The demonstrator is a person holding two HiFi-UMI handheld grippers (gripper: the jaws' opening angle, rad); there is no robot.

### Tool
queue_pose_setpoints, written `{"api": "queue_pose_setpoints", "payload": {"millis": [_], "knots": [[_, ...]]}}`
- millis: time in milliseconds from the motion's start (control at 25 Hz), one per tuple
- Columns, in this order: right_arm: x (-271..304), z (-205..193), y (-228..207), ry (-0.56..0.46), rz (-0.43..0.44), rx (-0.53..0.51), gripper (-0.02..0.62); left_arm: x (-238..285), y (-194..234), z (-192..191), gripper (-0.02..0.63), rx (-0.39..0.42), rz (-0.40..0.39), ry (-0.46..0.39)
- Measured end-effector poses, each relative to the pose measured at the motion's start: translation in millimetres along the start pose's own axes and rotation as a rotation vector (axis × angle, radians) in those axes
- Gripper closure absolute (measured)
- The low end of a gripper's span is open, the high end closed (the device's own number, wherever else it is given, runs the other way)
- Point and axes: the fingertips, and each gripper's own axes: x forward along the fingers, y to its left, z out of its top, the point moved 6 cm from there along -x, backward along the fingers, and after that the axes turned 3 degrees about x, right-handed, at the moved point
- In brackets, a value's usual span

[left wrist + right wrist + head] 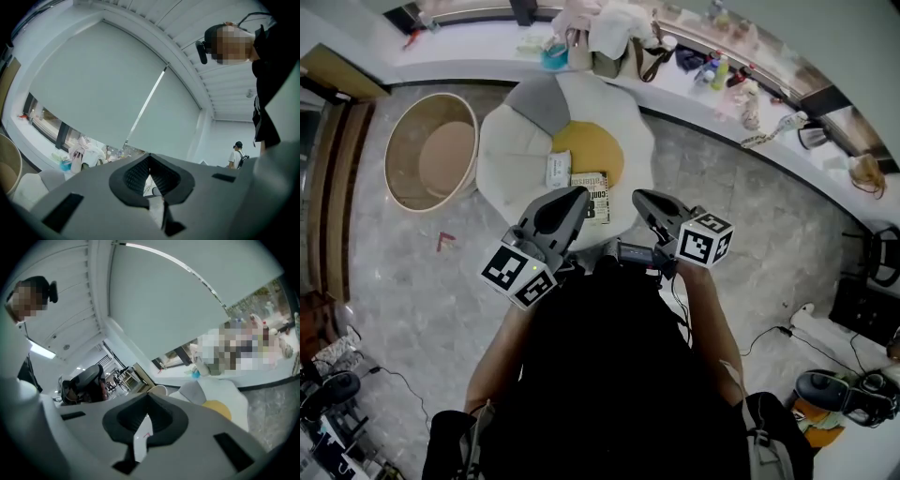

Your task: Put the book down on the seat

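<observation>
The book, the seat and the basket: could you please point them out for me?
book (pixel 594 192), head view, its printed cover.
seat (pixel 605 108), head view, a white petal.
basket (pixel 397 159), head view, its left wall.

Left gripper (pixel 578 196) hides the lower left corner of the book (pixel 598 191), and the cover print's way too tiny to read. Clutter (pixel 718 69) on the ledge (pixel 469 52) is just small blurry blobs.
</observation>
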Motion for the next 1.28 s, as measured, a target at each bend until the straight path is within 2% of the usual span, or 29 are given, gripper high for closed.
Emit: {"api": "queue_pose_setpoints", "payload": {"millis": [120,280,520,1280], "knots": [[-1.6,7.7,20.2,-0.042,0.023,-0.089,0.58,-5.6,-1.5,7.9,0.594,0.027,-0.027,0.003],[-1.8,14.1,39.4,-0.101,0.048,-0.144,0.58,-10.5,1.7,13.1,0.594,0.046,-0.049,0.005],[-7.1,11.7,63.0,-0.123,0.012,-0.22,0.58,-18.9,-1.2,12.8,0.594,0.05,-0.074,0.001],[2.0,8.3,88.3,-0.139,-0.022,-0.238,0.58,-42.9,10.2,16.1,0.594,0.024,-0.103,-0.011]]}}
